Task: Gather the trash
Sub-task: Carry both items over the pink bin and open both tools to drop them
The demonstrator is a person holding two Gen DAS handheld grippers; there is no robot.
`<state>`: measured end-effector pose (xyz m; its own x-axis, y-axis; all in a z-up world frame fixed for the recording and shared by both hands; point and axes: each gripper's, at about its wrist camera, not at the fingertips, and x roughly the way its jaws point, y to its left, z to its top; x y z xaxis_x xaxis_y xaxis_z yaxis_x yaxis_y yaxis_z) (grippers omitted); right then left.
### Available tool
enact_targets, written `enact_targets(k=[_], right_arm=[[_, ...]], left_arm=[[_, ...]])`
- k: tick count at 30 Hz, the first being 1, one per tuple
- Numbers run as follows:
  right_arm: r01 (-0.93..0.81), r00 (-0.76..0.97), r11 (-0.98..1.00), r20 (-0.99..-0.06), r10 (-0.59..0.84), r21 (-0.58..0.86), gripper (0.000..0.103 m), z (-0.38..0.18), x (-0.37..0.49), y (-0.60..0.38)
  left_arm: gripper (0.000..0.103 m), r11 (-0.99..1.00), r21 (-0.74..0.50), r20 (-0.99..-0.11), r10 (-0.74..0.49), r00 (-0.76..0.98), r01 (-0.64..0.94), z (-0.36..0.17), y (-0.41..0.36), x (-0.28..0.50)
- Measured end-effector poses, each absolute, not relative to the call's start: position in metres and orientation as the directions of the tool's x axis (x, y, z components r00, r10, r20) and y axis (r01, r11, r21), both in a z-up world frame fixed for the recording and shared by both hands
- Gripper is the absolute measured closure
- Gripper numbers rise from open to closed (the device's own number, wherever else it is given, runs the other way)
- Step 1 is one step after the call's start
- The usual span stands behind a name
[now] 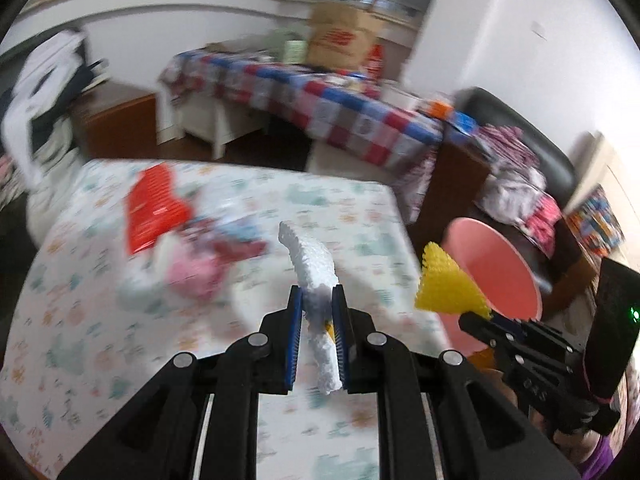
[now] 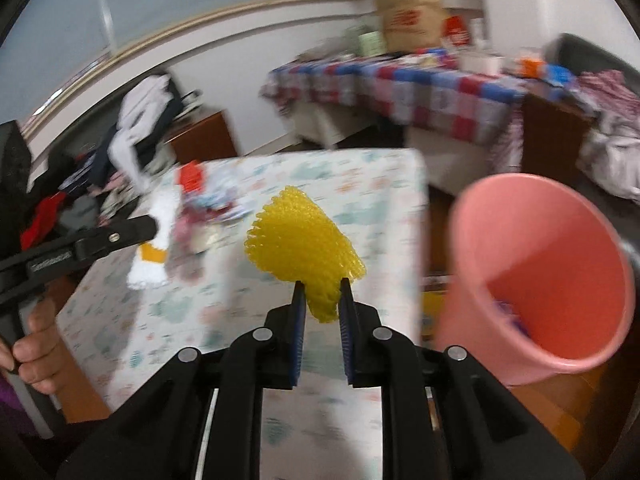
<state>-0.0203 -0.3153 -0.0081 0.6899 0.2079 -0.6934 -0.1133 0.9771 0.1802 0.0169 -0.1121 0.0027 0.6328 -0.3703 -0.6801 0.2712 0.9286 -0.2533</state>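
Note:
My left gripper (image 1: 317, 300) is shut on a white styrofoam piece (image 1: 314, 268) and holds it above the table. My right gripper (image 2: 323, 288) is shut on a yellow foam net (image 2: 304, 240), held above the table's right part; the net also shows in the left wrist view (image 1: 446, 284). A pink bucket (image 2: 540, 272) stands to the right of the table, open side tilted toward me, with something dark inside; it also shows in the left wrist view (image 1: 496, 264). More trash lies on the table: a red packet (image 1: 154, 206) and crumpled wrappers (image 1: 208, 256).
The table (image 1: 360, 216) has a white patterned cloth. Behind it stand a bench with a checkered cover (image 1: 320, 96), cardboard boxes (image 1: 340, 36), a dark sofa with clothes (image 1: 516, 184) and a wooden cabinet (image 1: 120, 120). The person's hand (image 2: 36, 356) holds the left gripper.

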Motion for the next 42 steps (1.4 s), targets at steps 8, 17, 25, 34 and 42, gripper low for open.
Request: enact_targets(k=[8,17,25,34,42], right_arm=[[0.129,0.734,0.983,-0.679,-0.003,0.135,0.087,0.000,-0.035,-0.402],[0.227,0.725,0.967,-0.682,-0.091,0.113,0.087,-0.011,-0.037,-0.442],[0.266,0.707,0.956,-0.699,-0.108,0.121,0.087,-0.022,-0.036,-0.459],[0.288,0.683,0.951,-0.720,-0.123,0.110,0.081,-0.029,-0.029,-0.466],[0.298,0.674,0.947,-0.728,-0.122,0.118,0.068,-0.032,-0.028,-0.468]], left_arm=[[0.089,0.852,-0.283,-0.651,-0.508,0.564,0.441,0.018,-0.203,0.025],[0.089,0.773,-0.298,-0.655,-0.592,0.469,0.560,0.014,-0.291,0.036],[0.089,0.746,-0.329,-0.697,-0.605,0.383,0.579,-0.009,-0.336,0.053],[0.086,0.747,-0.317,-0.716,-0.593,0.369,0.585,-0.028,-0.356,0.058],[0.068,0.756,-0.318,-0.701,-0.594,0.394,0.573,-0.022,-0.350,0.059]])
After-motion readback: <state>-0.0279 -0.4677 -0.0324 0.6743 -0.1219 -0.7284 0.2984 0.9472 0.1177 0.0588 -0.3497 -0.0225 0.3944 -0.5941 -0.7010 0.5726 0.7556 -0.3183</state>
